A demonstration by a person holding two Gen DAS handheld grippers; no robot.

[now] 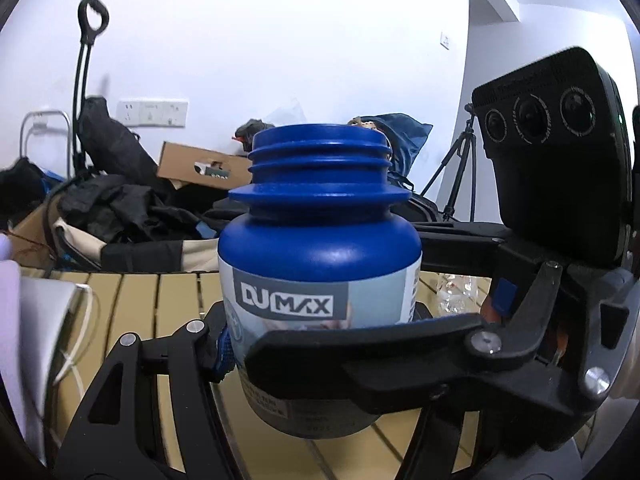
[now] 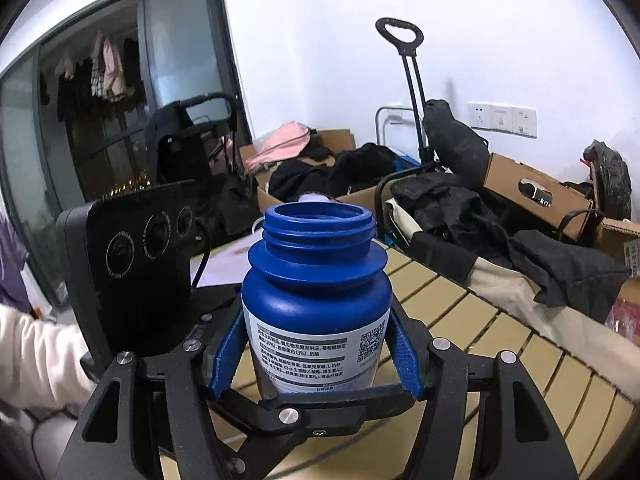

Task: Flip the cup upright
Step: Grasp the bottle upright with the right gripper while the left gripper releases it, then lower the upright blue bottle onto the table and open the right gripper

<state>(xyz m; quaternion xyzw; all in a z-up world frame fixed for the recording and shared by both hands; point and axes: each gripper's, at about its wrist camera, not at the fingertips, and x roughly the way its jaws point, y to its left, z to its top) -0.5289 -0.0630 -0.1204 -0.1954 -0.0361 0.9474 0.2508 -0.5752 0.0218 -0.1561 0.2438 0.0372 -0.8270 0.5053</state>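
Note:
The cup is a blue plastic jar point(image 1: 320, 240) with a white printed label and an open threaded mouth, and it stands upright with the mouth up. My left gripper point(image 1: 320, 360) closes on its lower body; the left blue pad point(image 1: 225, 346) presses its side, and the other finger is hidden. From the right wrist view the jar point(image 2: 316, 296) sits between my right gripper point(image 2: 316, 360), whose blue pads point(image 2: 404, 356) touch both sides of the label. The two grippers cross at right angles around it. I cannot tell whether its base touches the slatted table point(image 2: 500, 344).
The right gripper's camera housing point(image 1: 560, 152) looms close on the right, the left one's point(image 2: 140, 264) on the left. A sleeve point(image 2: 36, 360) is at the left edge. Behind the table are a wagon of dark clothes point(image 2: 480, 216), cardboard boxes point(image 2: 532, 192) and a tripod point(image 1: 460, 168).

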